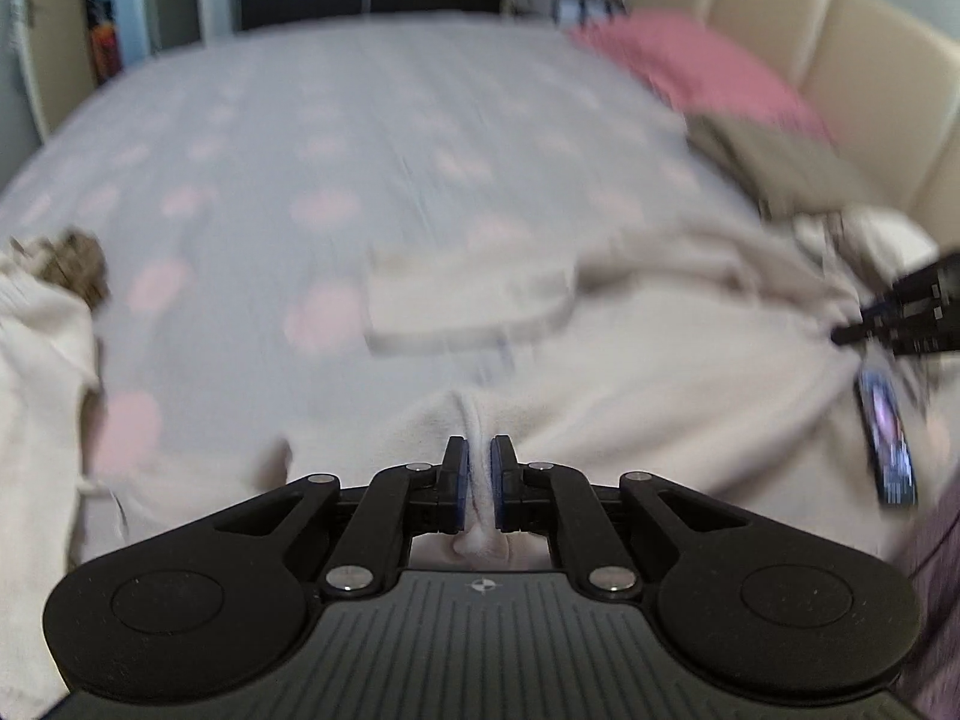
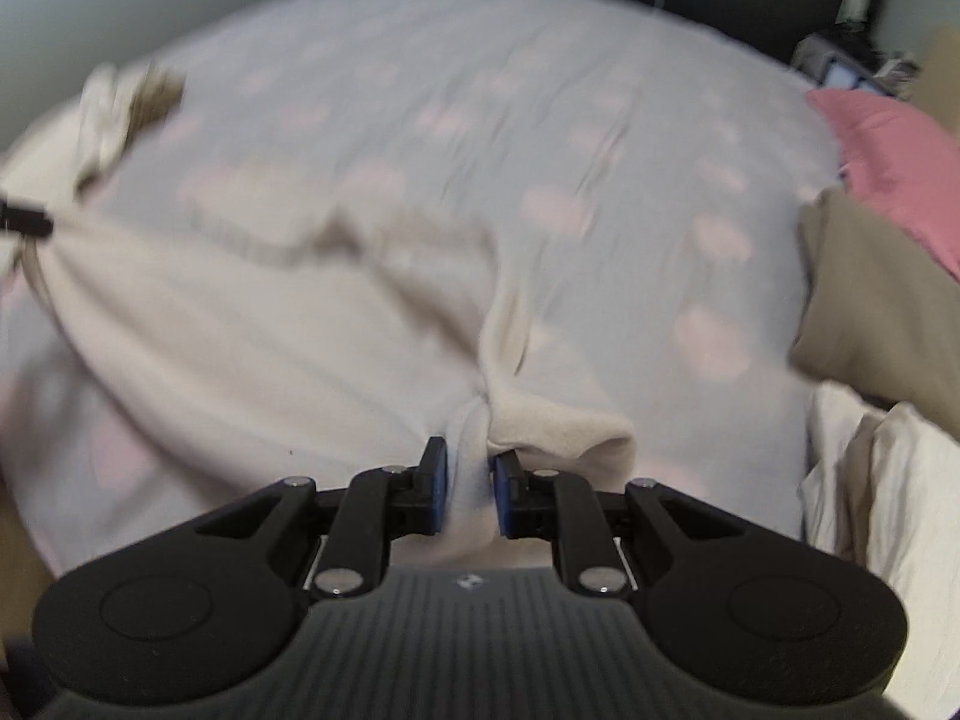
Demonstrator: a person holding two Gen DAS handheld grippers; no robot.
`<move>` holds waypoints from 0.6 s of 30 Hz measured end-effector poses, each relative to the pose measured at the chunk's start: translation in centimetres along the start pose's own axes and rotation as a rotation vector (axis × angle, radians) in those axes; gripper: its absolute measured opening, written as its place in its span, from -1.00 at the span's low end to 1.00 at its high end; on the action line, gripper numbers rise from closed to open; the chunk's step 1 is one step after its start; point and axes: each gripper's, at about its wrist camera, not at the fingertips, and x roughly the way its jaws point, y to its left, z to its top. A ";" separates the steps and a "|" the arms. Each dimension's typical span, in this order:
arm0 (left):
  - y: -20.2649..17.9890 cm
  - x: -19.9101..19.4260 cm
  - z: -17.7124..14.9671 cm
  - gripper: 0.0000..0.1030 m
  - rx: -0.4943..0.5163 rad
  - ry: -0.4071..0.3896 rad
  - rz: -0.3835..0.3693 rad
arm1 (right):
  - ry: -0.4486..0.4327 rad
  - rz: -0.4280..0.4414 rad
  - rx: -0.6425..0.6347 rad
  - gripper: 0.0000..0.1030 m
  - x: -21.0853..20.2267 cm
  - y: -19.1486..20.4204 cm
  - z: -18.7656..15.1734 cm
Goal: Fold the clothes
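Note:
A cream garment is stretched over the bed between both grippers; the frames are motion-blurred. My left gripper is shut on a pinched fold of its near edge. My right gripper is shut on another bunched fold of the same cream garment, with a rolled cuff-like end beside the right finger. The right gripper also shows at the right edge of the left wrist view, and the left gripper at the left edge of the right wrist view.
The bed sheet is pale grey with pink spots. A pink pillow and a tan folded cloth lie by the beige headboard. More cream clothes are heaped at the left, white cloth at the right.

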 end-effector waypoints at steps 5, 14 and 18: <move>-1.8 2.8 -2.8 -0.89 0.113 0.197 -0.032 | 0.154 0.036 -0.111 -0.65 2.6 1.6 -1.9; -0.5 0.7 -1.3 -0.43 0.067 0.095 -0.050 | 0.139 0.048 -0.078 -0.23 0.4 0.6 -1.1; 0.0 -0.6 0.3 -0.14 0.043 0.019 -0.049 | 0.057 0.020 -0.067 -0.20 -1.5 0.8 0.4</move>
